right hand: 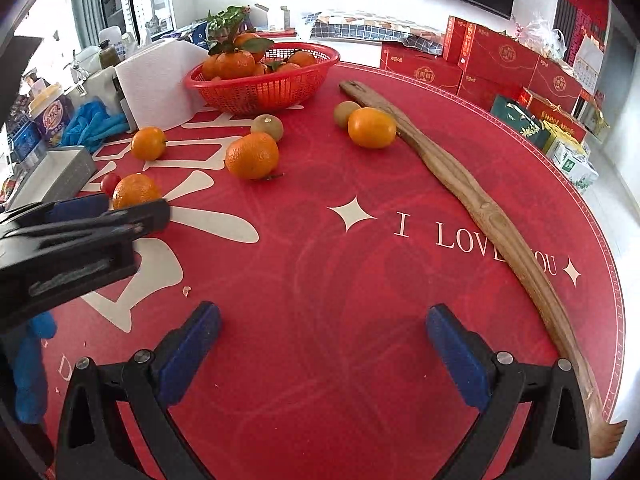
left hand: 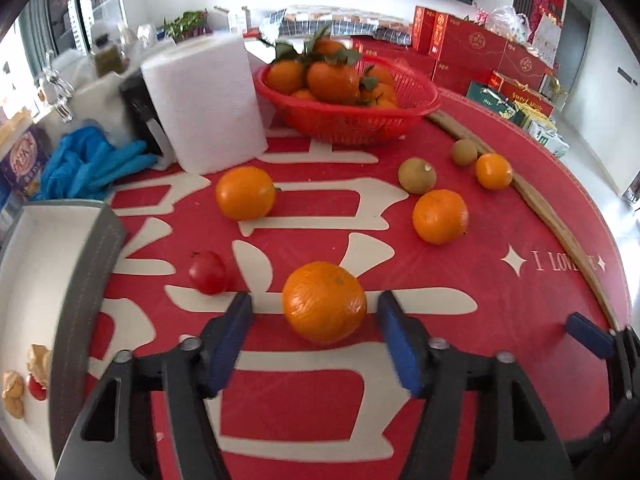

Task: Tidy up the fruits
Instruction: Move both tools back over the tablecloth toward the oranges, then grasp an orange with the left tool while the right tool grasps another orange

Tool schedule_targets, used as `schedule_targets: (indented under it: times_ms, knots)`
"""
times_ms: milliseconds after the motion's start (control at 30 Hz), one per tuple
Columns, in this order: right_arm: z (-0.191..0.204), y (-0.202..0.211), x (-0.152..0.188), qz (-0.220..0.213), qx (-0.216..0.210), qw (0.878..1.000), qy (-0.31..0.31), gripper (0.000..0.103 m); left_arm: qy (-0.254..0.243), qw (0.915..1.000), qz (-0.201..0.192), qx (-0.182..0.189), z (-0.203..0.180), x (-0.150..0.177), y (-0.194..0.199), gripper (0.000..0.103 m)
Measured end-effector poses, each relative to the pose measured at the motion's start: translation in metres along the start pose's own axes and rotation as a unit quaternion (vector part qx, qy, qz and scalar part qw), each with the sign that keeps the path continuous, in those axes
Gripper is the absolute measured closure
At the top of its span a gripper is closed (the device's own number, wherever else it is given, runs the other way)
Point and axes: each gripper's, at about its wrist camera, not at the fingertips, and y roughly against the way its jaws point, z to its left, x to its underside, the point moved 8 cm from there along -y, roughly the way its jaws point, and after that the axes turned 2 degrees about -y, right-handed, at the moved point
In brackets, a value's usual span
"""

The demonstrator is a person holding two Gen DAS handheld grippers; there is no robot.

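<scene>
My left gripper point(left hand: 314, 314) is open, its blue pads on either side of an orange point(left hand: 324, 302) on the red table mat, apart from it. A small tomato point(left hand: 208, 272) lies just to its left. More oranges point(left hand: 245, 193) point(left hand: 440, 216) point(left hand: 494, 171) and two brown-green fruits point(left hand: 417, 175) point(left hand: 464, 152) lie farther back. A red basket point(left hand: 348, 116) holds leafy oranges. My right gripper point(right hand: 322, 330) is open and empty above bare mat. In the right wrist view the left gripper point(right hand: 108, 208) shows beside its orange point(right hand: 134, 190).
A paper towel roll point(left hand: 204, 104) and blue gloves point(left hand: 88, 160) stand back left. A grey-walled white box point(left hand: 76, 280) sits at the left. A long wooden stick point(right hand: 472, 200) lies along the table's right side. Red gift boxes point(right hand: 500, 60) stand beyond the table.
</scene>
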Motion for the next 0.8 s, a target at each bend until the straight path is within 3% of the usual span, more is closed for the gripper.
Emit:
schedule_targets:
  times_ms: [33, 67, 100, 300, 533, 800]
  knots:
    - [0.0, 0.001, 0.0, 0.0, 0.0, 1.0, 0.001, 0.0, -0.002, 1.0, -0.005, 0.001, -0.001, -0.001, 0.0, 0.048]
    - [0.0, 0.001, 0.001, 0.0, 0.0, 1.0, 0.001, 0.0, -0.004, 1.0, -0.006, 0.003, -0.002, -0.002, 0.001, 0.061]
    - [0.0, 0.001, 0.001, 0.0, 0.0, 1.0, 0.001, 0.0, -0.008, 0.9999, -0.007, 0.003, -0.003, -0.002, 0.001, 0.062]
    - [0.007, -0.005, -0.007, 0.003, -0.01, 1.0, 0.015, 0.0, -0.007, 0.9998, -0.019, -0.007, 0.016, 0.023, 0.019, 0.062]
    - [0.045, -0.036, -0.049, 0.003, -0.029, 0.999, 0.044, 0.0, 0.033, 0.9985, -0.032, -0.03, 0.058, 0.068, 0.05, 0.061]
    - [0.075, -0.062, -0.082, 0.0, -0.028, 0.999, 0.04, 0.001, 0.04, 0.9978, -0.039, -0.036, 0.066, 0.076, 0.054, 0.061]
